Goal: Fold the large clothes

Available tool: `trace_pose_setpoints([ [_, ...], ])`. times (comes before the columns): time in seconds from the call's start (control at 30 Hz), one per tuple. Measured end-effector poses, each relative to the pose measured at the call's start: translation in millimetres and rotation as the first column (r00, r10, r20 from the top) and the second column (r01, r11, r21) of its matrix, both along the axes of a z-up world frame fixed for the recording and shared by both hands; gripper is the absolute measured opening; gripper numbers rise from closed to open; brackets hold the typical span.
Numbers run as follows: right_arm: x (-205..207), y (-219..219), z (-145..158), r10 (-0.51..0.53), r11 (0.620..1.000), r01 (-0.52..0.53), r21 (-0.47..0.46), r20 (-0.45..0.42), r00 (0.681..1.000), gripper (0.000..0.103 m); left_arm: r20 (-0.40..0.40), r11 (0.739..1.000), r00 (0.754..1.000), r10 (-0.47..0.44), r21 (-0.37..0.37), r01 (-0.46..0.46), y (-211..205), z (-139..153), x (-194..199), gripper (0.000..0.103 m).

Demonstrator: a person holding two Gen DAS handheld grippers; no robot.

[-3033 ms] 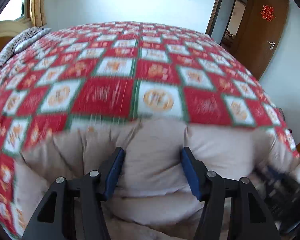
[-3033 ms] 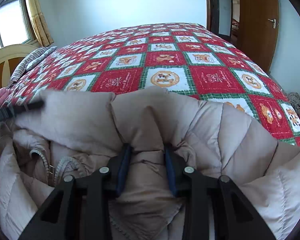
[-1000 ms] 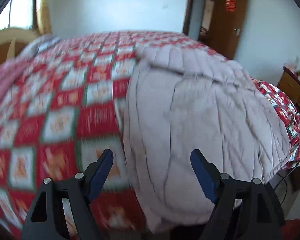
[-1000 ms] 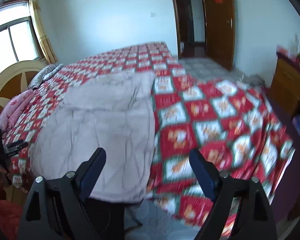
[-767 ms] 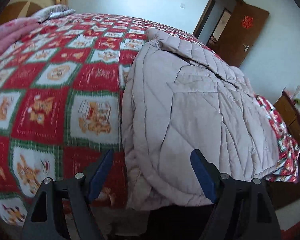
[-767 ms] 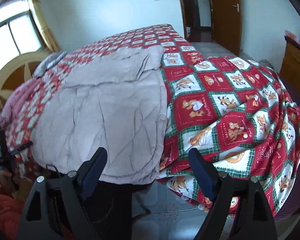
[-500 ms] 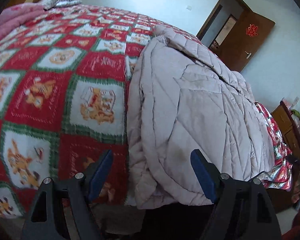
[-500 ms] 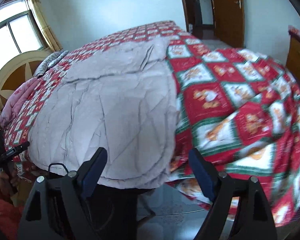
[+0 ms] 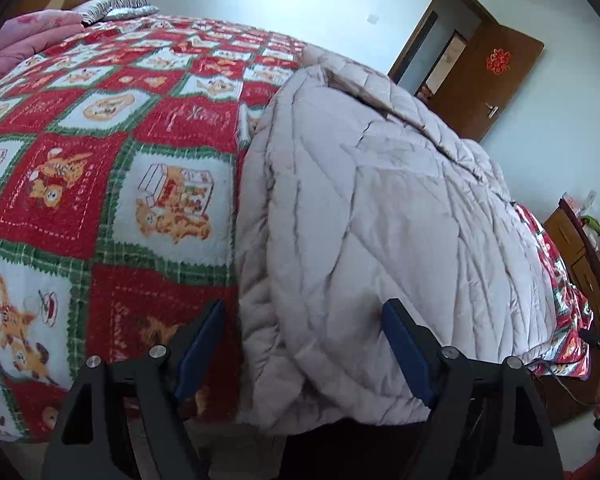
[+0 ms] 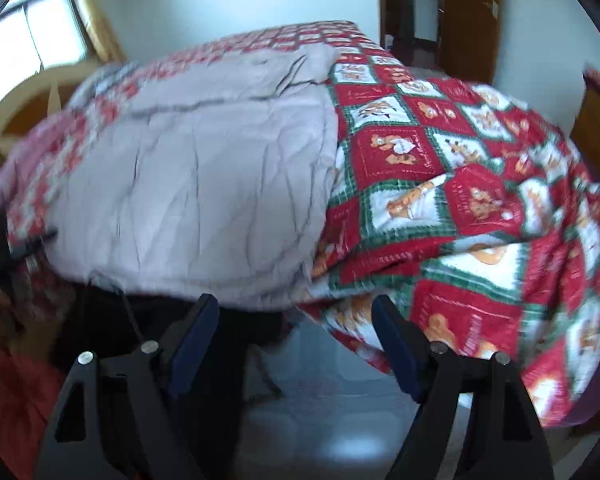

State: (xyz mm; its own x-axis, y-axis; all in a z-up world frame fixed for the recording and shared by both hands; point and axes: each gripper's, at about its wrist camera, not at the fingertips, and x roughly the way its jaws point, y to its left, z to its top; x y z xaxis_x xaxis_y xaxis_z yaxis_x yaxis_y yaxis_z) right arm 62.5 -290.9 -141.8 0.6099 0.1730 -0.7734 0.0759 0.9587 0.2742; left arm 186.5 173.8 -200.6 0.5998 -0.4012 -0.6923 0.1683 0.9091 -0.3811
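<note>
Coat (image 9: 380,208) spread flat on bed, over red checked blanket (image 9: 100,128); hem hangs over near edge. My left gripper (image 9: 302,336) spread wide, holding nothing, fingers either side of coat's near left corner, just short of it. My right gripper (image 10: 294,328) spread wide too, empty, low by bed edge below coat (image 10: 196,184) and blanket (image 10: 460,184). Right view blurred. Brown door (image 9: 496,80) beyond bed.
</note>
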Motion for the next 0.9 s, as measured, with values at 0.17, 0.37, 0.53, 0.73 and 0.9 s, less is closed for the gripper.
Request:
trace_pose_setpoints([
  [0.17,40,16,-30,0.005,1.000,-0.004,0.030,-0.037,0.999,0.081,-0.001,0.998,0.999,-0.052,0.029,0.052,-4,1,-8,0.081],
  [0.37,50,20,-56,0.011,0.985,0.000,0.172,-0.064,0.998,0.065,0.001,0.999,0.999,-0.037,-0.008,0.037,1,-4,-11,0.081],
  [0.53,49,10,-67,-0.019,0.963,0.034,0.269,-0.059,0.998,0.052,0.002,0.996,0.997,-0.083,-0.041,0.083,-8,-9,-8,0.081],
  [0.73,50,10,-71,-0.010,0.942,0.028,0.334,-0.053,0.999,0.030,0.023,0.991,0.997,-0.069,-0.114,0.071,-7,-9,-9,0.086],
  [0.9,34,7,-40,-0.005,0.927,-0.012,0.374,0.044,0.999,0.017,0.053,0.991,0.997,-0.060,-0.120,0.066,-1,-1,-12,0.044],
])
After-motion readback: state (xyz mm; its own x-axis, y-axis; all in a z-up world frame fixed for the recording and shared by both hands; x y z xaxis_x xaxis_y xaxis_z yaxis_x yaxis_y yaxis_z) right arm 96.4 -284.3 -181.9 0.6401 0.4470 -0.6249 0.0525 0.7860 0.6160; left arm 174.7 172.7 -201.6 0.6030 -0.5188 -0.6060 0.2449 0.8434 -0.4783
